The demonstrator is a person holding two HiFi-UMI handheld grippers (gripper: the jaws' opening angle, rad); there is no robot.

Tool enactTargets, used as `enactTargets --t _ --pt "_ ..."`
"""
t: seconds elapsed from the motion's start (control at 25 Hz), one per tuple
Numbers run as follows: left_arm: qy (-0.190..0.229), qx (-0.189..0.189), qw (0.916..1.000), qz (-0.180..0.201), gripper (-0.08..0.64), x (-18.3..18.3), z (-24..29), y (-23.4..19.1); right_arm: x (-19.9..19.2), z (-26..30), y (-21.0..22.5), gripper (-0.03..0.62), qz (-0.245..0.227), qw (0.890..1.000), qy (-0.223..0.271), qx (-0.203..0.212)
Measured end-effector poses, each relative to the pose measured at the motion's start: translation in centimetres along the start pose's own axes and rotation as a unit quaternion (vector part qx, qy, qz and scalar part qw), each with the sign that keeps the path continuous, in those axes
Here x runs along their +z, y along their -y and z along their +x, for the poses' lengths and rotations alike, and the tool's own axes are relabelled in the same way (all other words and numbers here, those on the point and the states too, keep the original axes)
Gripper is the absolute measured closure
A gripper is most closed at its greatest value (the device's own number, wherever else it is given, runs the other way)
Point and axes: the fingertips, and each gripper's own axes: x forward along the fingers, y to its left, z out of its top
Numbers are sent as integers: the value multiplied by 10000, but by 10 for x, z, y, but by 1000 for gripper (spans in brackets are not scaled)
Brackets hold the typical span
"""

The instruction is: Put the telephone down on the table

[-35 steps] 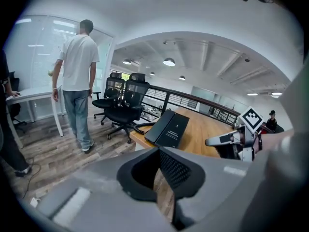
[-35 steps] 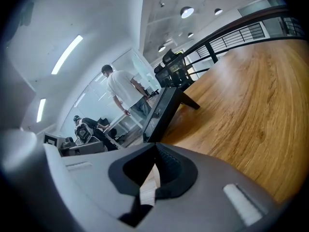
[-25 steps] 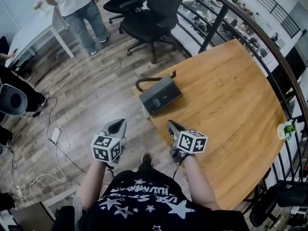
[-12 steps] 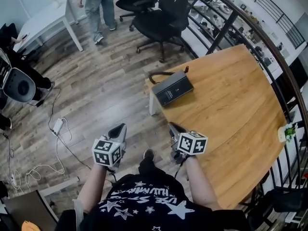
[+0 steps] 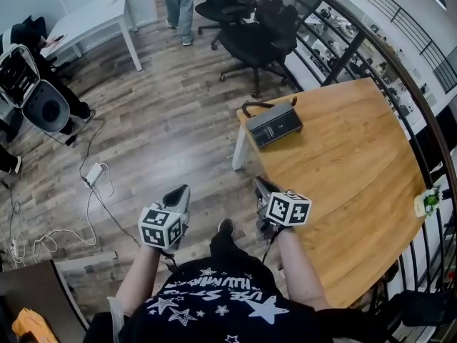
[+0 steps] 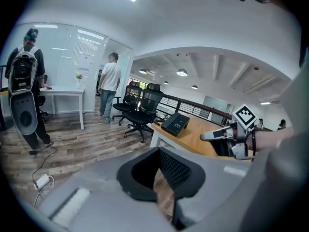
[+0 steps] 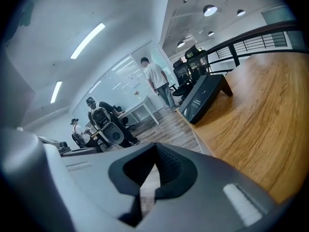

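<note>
Telephone (image 5: 278,124) lies on the near-left corner of the wooden table (image 5: 357,170), well ahead of both grippers, long axis slanting crosswise; right gripper (image 5: 263,189) is nearer than left gripper (image 5: 178,194); both are closed and empty

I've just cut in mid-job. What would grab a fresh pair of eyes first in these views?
First, the dark telephone, lying on the corner of the wooden table nearest the black office chairs. Next, low in the head view, the left tongs and right tongs with their marker cubes. Both are shut and empty, the left over the plank floor and the right by the table's edge.
</note>
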Motion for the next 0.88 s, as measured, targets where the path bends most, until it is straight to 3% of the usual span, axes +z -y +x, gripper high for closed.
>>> enactTargets --t 0.64,0.88 --pt "173 78 9998 -60 558 -61 -119 51 -79 -95 -62 594 -218 9997 48 96" --pt "203 106 9997 -56 558 -65 -144 72 -85 -125 -72 594 -287 9995 30 94"
